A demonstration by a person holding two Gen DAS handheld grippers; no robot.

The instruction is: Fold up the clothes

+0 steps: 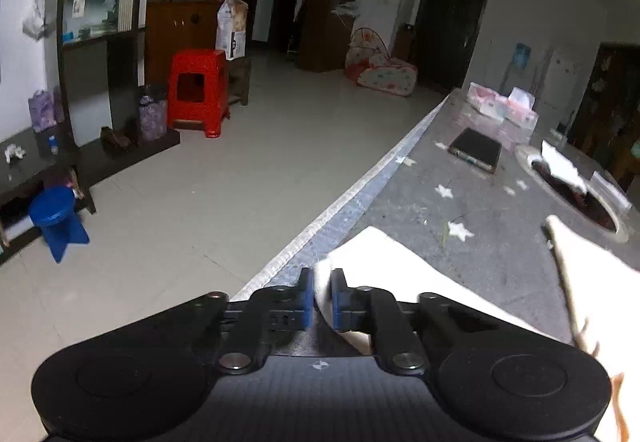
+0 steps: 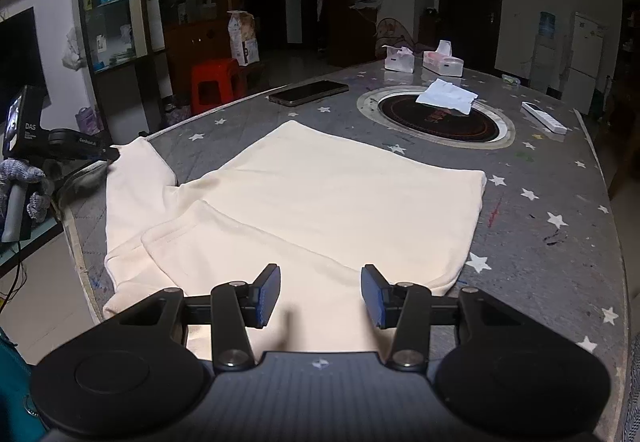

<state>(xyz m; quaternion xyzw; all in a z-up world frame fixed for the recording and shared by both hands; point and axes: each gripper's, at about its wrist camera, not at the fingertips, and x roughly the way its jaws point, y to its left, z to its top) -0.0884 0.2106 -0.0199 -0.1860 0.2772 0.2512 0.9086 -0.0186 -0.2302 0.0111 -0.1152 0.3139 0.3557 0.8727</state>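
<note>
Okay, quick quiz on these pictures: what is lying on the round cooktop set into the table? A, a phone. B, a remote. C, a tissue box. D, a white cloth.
D: a crumpled white cloth lies across the far rim of the cooktop, while the phone, tissue boxes and remote rest on the table around it.

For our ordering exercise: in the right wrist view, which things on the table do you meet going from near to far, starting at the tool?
Open right tool → cream sweatshirt → round black inset hob → white tissue box.
</note>
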